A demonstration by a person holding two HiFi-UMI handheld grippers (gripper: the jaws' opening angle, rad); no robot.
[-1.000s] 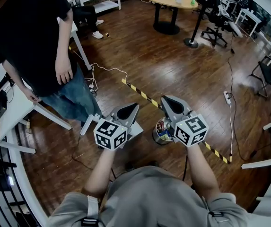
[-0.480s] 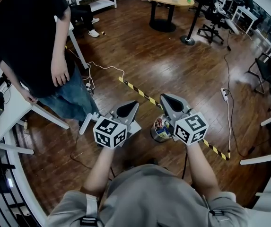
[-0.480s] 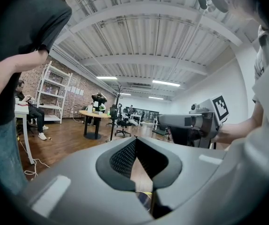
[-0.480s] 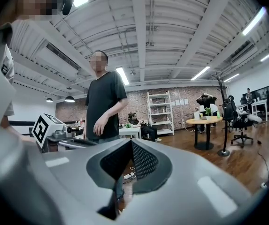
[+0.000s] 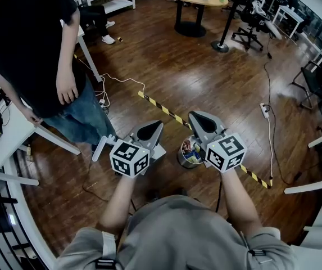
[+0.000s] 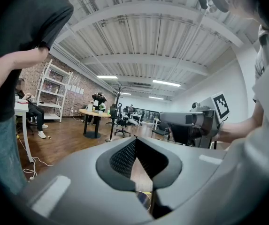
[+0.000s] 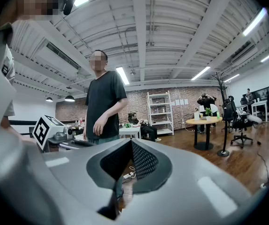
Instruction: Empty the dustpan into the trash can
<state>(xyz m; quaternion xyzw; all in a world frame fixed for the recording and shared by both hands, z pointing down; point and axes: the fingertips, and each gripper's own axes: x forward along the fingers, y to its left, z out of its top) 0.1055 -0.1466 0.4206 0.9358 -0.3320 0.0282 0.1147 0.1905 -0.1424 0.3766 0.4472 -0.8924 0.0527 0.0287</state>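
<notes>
- Left hand-held gripper [image 5: 158, 126]: jaws together, holding nothing, held about level. The right hand-held gripper [image 5: 195, 117] is likewise closed and empty.
- Dustpan [image 5: 103, 147]: on the floor [image 5: 205, 77] beneath the left hand-held gripper, clear of its jaws, just beside the trash can [image 5: 187, 154].
- Trash can: below and between both, with mixed litter inside.
- Step, as judged: either the dustpan awaits lifting, or it is tipped out and set back down. Its load is hidden, so no next move is settled.

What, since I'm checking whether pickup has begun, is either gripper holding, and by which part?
Nothing is held: the grey left gripper and the grey right gripper each show jaws closed together with nothing between them.
</notes>
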